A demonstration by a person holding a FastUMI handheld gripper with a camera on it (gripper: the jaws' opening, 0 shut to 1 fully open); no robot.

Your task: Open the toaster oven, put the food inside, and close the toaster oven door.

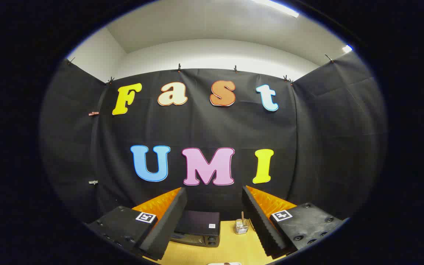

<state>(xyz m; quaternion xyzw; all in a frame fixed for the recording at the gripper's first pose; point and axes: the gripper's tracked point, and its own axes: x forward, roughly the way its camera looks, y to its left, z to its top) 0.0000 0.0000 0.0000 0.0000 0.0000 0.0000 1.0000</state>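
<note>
- Gripper [214,217]: held high and level, looking over the table toward the booth's back wall. The jaws stand wide apart with nothing between them. Neither finger touches anything.
- Toaster oven [198,229]: a dark box sitting on the wooden table [234,246], at the far side against the black cloth. It lies ahead of and below the fingers, nearer the left finger than the right. Its front panel with knobs faces the gripper. The door appears closed, though the front is small and partly hidden by the left finger, so this is a judgement.
- Small wire holder [241,226]: stands on the table just right of the toaster oven, with a thin stick upright in it. Contents cannot be made out further.
- Pale plate [223,263]: a sliver shows at the near edge of the table, below the fingers. It may carry the food, but too little is visible to tell.
- Step in hand: judged to be the very start; the approach to the oven door is not yet made, and no food is held.
- Next move calls for: lowering and advancing the open gripper to the oven's front, finding the door handle, and closing on it. The handle's exact place is not readable from here, so a closer look is required before gripping.
</note>
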